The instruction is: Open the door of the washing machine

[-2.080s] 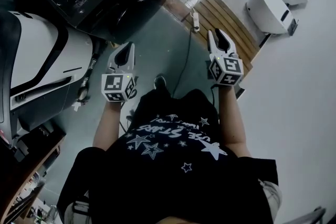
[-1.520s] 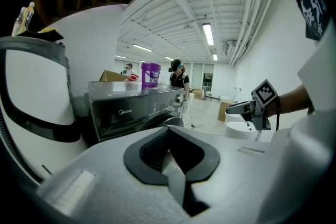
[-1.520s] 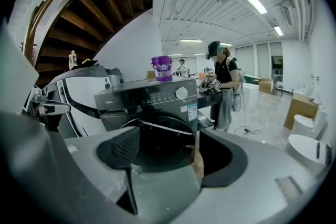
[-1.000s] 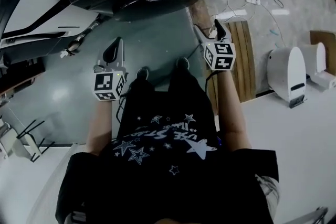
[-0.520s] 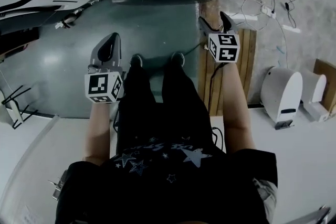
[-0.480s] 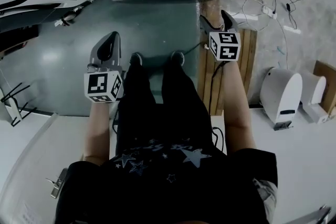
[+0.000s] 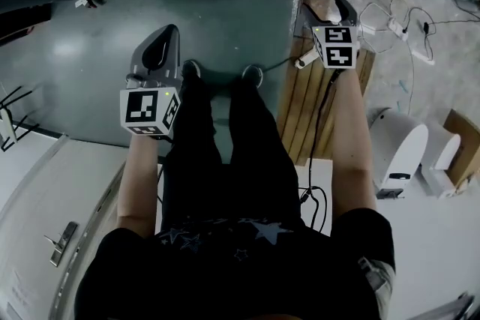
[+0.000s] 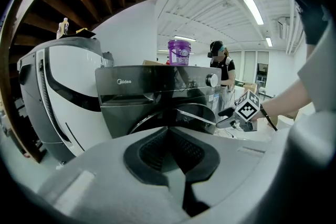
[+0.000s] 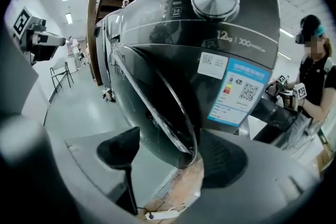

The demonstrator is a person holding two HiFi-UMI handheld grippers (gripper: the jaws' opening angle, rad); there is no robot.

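Although the washing machine (image 9: pixel 220 55) stands right in front of the person, the task looks barely begun. Its round, chrome-rimmed door (image 9: pixel 157 105) appears closed against the dark front, or at most a crack ajar; I cannot tell which. Gripping the rim and swinging the door out is all left to do.

A white appliance (image 8: pixel 58 92) stands just beside the machine, and a purple bucket (image 8: pixel 179 52) sits on top of it.

The right tool (image 9: pixel 170 157) is released, its jaws wide apart. They straddle the lower edge of the door rim, which sits nearer the right-hand pad than the other. Neither pad is clearly pressed on the rim, so I judge this a lining-up and not yet a grasp. The left tool (image 8: pixel 170 152) is clenched on nothing, its pads meeting along a thin seam. It is held well back from the machine, pointing at the door from the front.

On the control panel a silver dial (image 9: pixel 215 0) sits beside a play-and-pause symbol. Below it runs pale print that reads "12kg", followed by marks too blurred to read. A blue-edged energy sticker (image 9: pixel 239 92) carries coloured bars and a square code, and a smaller white sticker (image 9: pixel 211 64) lies just beside it, its print too fine to read. In the left gripper view the panel shows the brand "Midea".
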